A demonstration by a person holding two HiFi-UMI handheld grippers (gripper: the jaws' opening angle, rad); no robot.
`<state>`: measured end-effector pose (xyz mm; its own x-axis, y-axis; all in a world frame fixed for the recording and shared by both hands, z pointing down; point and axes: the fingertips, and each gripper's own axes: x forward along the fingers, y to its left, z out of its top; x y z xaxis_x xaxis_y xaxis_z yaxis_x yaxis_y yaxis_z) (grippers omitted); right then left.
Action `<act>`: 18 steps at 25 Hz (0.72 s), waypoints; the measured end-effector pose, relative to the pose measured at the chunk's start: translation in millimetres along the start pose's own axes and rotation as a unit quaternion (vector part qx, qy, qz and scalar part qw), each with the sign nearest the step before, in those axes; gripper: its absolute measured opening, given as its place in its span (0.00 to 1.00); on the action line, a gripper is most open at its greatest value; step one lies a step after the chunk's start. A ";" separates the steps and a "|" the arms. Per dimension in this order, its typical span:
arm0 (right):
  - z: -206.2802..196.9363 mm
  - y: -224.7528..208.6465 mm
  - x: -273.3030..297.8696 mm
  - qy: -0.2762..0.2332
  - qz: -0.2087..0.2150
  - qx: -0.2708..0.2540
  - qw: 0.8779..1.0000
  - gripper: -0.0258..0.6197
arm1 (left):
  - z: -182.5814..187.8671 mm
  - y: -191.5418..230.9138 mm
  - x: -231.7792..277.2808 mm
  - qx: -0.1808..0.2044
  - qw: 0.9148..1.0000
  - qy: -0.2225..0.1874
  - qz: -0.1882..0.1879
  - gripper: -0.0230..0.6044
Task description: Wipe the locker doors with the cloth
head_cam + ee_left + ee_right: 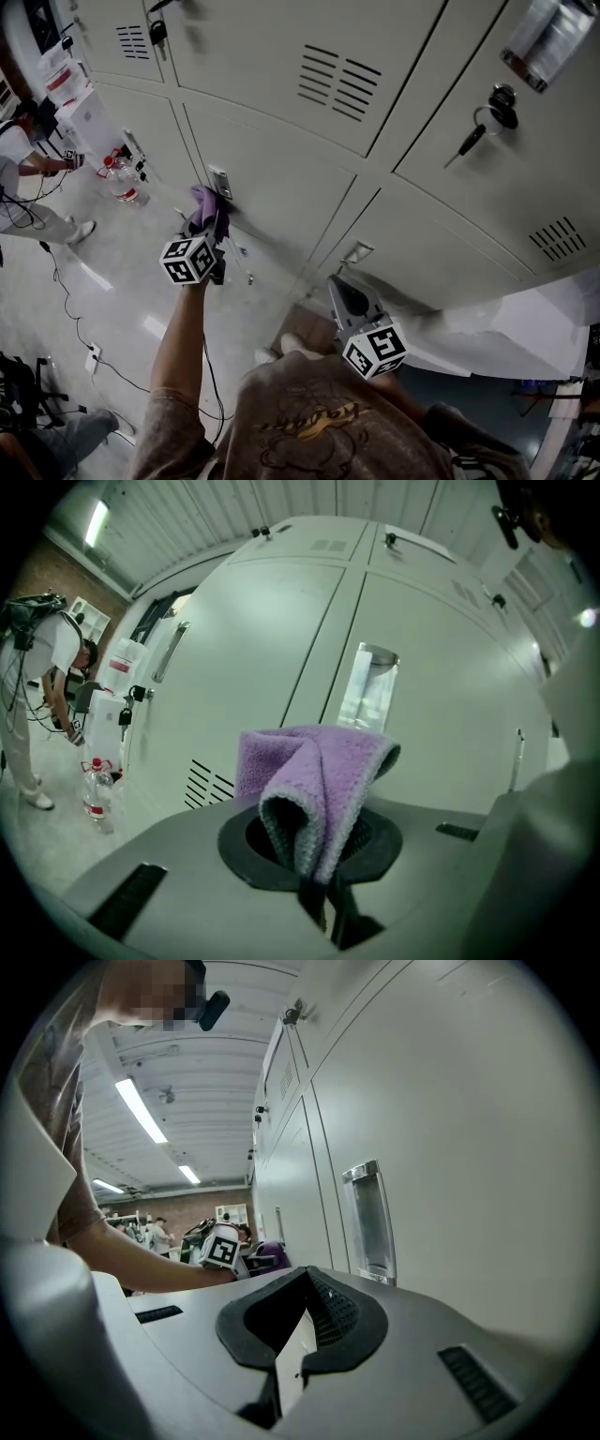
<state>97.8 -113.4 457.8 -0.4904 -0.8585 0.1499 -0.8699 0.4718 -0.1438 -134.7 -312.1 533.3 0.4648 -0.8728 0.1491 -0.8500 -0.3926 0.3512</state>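
Observation:
Grey locker doors [281, 178] fill the head view. My left gripper [212, 217] is shut on a folded purple cloth [203, 202], held right at a lower door just below its recessed handle [221, 182]; whether the cloth touches the door I cannot tell. In the left gripper view the cloth [323, 771] sticks up from the left gripper [323, 855], in front of a door handle [370, 686]. My right gripper [339, 286] hangs lower, close to another handle [357, 251], shut with nothing in it. The right gripper [302, 1312] faces a door handle [368, 1218] and sees the cloth [268, 1257].
A key [472, 137] hangs from a lock on an upper right door, beside a plastic sleeve [547, 39]. At the far left a person [21, 178] bends near a water bottle [121, 179]. Cables [84, 342] trail over the floor.

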 end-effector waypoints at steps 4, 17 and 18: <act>-0.5 -0.5 2.6 0.000 0.001 0.001 1.000 0.04 | -3.5 -17.2 -0.7 0.019 1.000 0.007 -0.022 0.10; 0.1 -4.5 6.4 0.000 0.000 0.002 1.000 0.04 | -21.9 -81.9 -5.9 0.078 0.993 0.023 -0.080 0.10; 0.0 -4.4 6.8 0.000 0.000 0.002 1.000 0.04 | -24.0 -88.3 -6.6 0.084 0.992 0.026 -0.087 0.10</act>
<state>98.3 -121.4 459.4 -0.4906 -0.8583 0.1506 -0.8697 0.4713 -0.1468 -56.7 -264.7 523.5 0.6166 -0.7731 0.1488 -0.7831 -0.5827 0.2173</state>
